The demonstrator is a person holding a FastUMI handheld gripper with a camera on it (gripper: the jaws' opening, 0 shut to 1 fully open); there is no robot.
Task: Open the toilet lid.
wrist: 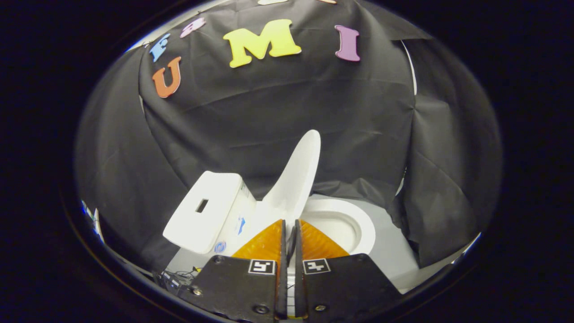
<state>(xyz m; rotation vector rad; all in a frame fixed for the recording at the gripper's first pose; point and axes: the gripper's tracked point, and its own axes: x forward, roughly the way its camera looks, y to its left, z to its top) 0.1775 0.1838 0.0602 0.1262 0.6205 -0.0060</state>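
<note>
Tank (204, 211) sits furthest to my left, its flat white cover with a small rectangular slot in the top. Next across is the toilet lid (298, 172), already raised and standing nearly upright, rising just ahead of my fingertips and leaning a little away from the tank. My gripper (290, 229) comes next, with its 2 fingers pressed close together, only a thin slit between them; whether a sliver of the lid's edge is pinched in that slit I cannot tell. To the right, beyond the fingers, the seat (354, 215) lies flat around the open bowl.

Lifting looks almost done to me. The risk is that the lid has not passed its balance point: if I draw away too soon, it could drop back onto the seat with a slam. Pushing on too hard could instead knock it against the tank.
</note>
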